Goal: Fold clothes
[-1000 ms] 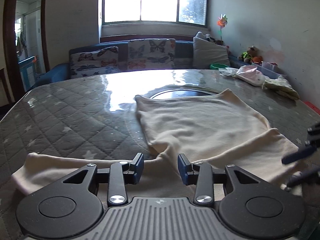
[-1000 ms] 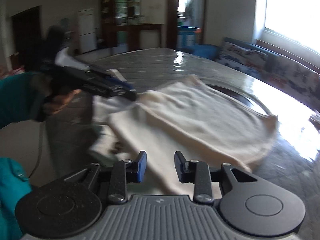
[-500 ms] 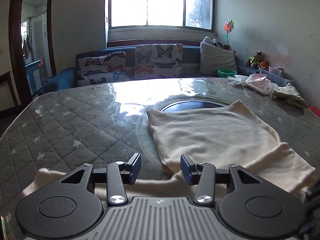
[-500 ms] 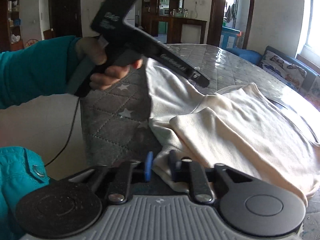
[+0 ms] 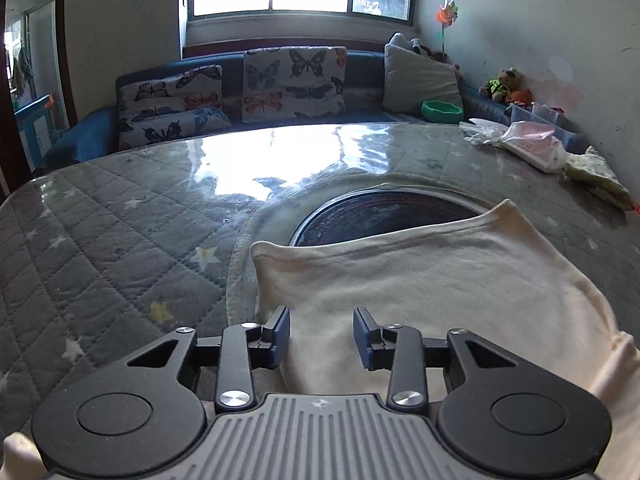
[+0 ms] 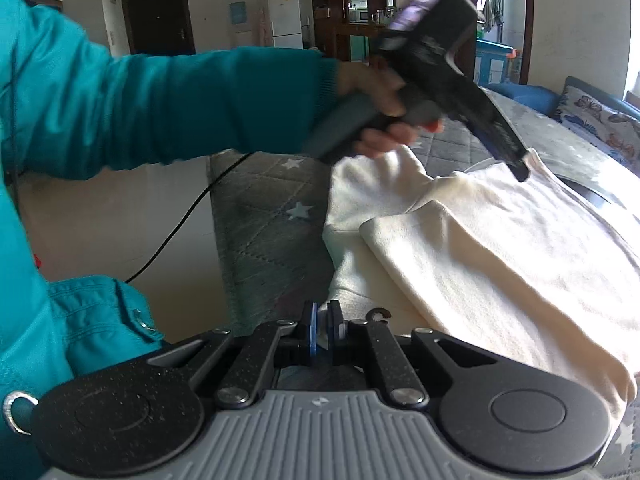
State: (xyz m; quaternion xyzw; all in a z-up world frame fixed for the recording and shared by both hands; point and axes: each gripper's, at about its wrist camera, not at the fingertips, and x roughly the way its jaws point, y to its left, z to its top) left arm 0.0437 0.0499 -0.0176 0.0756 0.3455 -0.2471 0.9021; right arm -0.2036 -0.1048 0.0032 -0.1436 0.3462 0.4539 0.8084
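Cream shirt (image 5: 432,280) lies spread on the quilted counter (image 5: 100,248), one sleeve folded over its body at the near edge. The left gripper (image 5: 321,336) hovers over the shirt's near left part, its fingers closing with cloth beneath them but not yet pinched. The right gripper (image 6: 322,330) has its fingers clenched on the shirt's near edge. A teal sleeve (image 6: 168,108) reaches across.

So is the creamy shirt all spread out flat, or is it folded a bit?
Folded a bit. One side of the cream shirt is flipped over onto its middle, making a doubled layer, in the right wrist view.
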